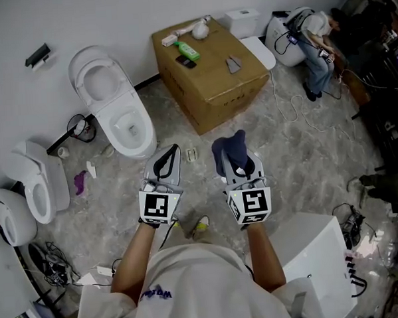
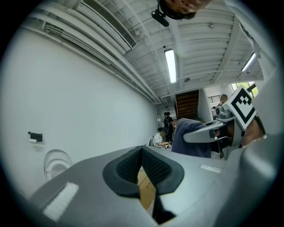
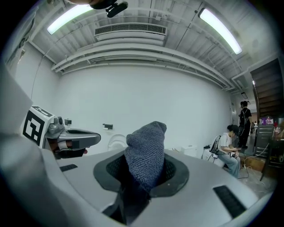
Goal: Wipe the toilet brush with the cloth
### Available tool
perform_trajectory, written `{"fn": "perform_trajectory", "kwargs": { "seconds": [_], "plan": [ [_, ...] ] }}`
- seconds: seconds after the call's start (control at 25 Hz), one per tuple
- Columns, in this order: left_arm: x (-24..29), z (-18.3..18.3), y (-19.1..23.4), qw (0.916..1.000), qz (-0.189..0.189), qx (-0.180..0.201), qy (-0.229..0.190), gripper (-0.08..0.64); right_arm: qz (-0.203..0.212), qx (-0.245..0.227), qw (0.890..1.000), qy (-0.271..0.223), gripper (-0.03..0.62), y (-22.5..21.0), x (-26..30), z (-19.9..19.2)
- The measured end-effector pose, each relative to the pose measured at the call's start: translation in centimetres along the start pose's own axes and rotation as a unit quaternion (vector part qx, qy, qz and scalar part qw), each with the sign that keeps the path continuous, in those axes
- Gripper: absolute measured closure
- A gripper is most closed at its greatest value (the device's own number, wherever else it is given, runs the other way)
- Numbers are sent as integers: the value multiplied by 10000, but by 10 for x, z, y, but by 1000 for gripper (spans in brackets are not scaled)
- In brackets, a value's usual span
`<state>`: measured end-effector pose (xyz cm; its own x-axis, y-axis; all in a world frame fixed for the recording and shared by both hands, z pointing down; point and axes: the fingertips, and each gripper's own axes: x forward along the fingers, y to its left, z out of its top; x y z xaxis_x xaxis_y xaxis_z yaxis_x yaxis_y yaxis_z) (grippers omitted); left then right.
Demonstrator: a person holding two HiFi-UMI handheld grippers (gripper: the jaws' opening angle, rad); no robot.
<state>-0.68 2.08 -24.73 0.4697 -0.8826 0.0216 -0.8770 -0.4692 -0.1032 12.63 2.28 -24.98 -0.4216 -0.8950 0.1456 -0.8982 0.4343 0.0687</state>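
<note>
The left gripper [image 2: 142, 155] is raised above the floor, its jaws closed together pad to pad with nothing between them. The right gripper [image 1: 239, 161] is just beside it, clamped on the dark blue cloth [image 3: 146, 150], which stands upright out of the jaws. A cardboard box [image 1: 215, 81] stands beyond both grippers, and a white long-handled item [image 1: 195, 30] lies at its far edge. Whether that item is the toilet brush cannot be told.

R claw [image 1: 242, 166] holds cloth [image 1: 226, 149]; L claw [image 1: 172, 152] closed.
</note>
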Motion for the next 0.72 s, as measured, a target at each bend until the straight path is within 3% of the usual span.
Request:
{"fn": "perform_trajectory", "kwargs": {
  "seconds": [0.72],
  "plan": [
    [-1,1,10,10000,-39,-1,-75,559,93,-290,9995,75,483,14,11,0]
  ]
}}
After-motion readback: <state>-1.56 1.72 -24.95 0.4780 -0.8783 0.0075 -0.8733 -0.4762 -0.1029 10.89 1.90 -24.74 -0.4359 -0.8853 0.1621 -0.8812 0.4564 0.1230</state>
